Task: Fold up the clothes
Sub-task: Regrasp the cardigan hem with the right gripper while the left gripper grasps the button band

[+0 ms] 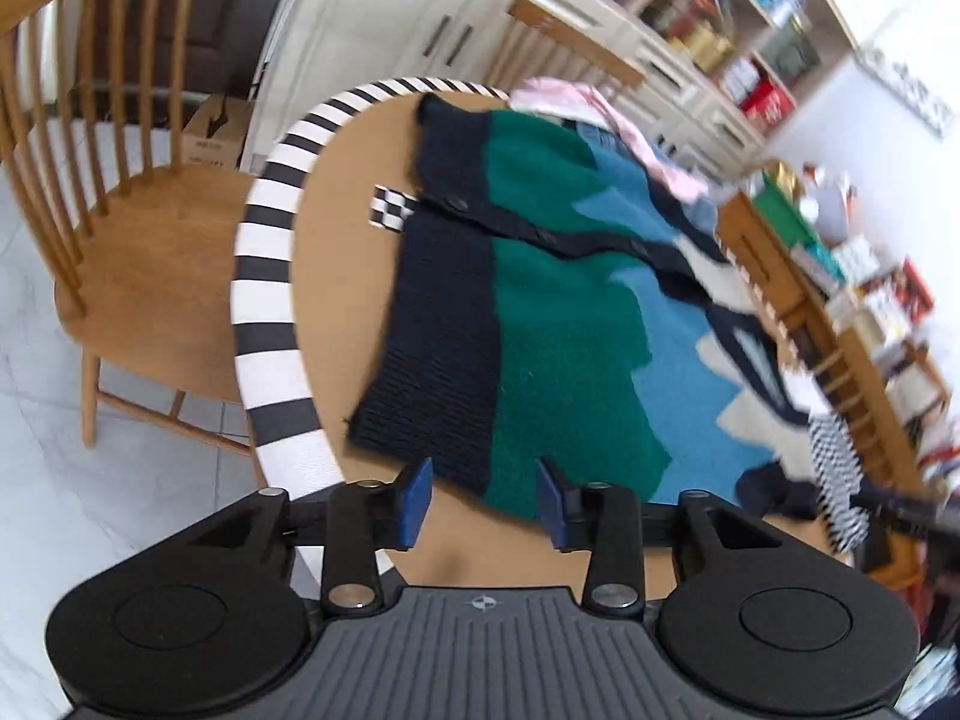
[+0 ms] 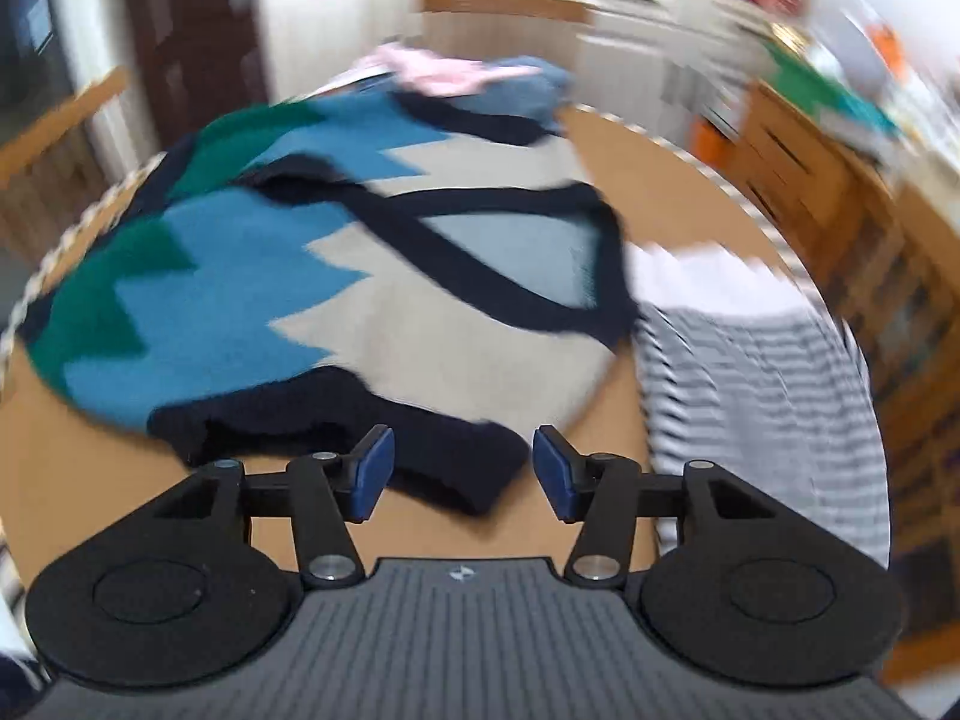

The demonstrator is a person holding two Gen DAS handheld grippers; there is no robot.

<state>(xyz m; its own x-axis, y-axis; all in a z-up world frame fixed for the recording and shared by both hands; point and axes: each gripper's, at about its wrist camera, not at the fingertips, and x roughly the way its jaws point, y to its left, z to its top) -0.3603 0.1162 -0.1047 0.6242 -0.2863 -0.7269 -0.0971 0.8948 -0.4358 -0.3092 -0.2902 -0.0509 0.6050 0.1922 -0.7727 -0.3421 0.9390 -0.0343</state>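
A knitted cardigan [image 1: 558, 300] lies spread across the round wooden table [image 1: 336, 276], navy at the hem, then green, blue and cream in jagged bands, with a dark button band running up its middle. From the right wrist view its neck end [image 2: 480, 252] shows, the navy neckline looping open and a dark sleeve [image 2: 420, 456] bunched near the table's edge.

It looks like thick, soft wool: floppy, fairly weighty for a garment, not slippery, likely to drag and stretch if pulled by one point. The ribbed navy hem corner and the shoulder or sleeve seam look like the firmest places to pinch, since the doubled knit there should hold between the pads.

The left gripper [image 1: 483, 501] hovers just over the hem edge with its blue pads [image 1: 414, 504] spread apart and nothing between them. The right gripper [image 2: 462, 471] hangs at the bunched sleeve, jaws likewise apart and empty.

Beside the cardigan on the right lies a striped white and grey garment [image 2: 750, 348], touching its shoulder. At the far edge sits a heap of pink and blue clothes [image 1: 600, 114]. A wooden chair [image 1: 120, 210] stands by the table, whose rim carries a black and white striped band [image 1: 264, 276].
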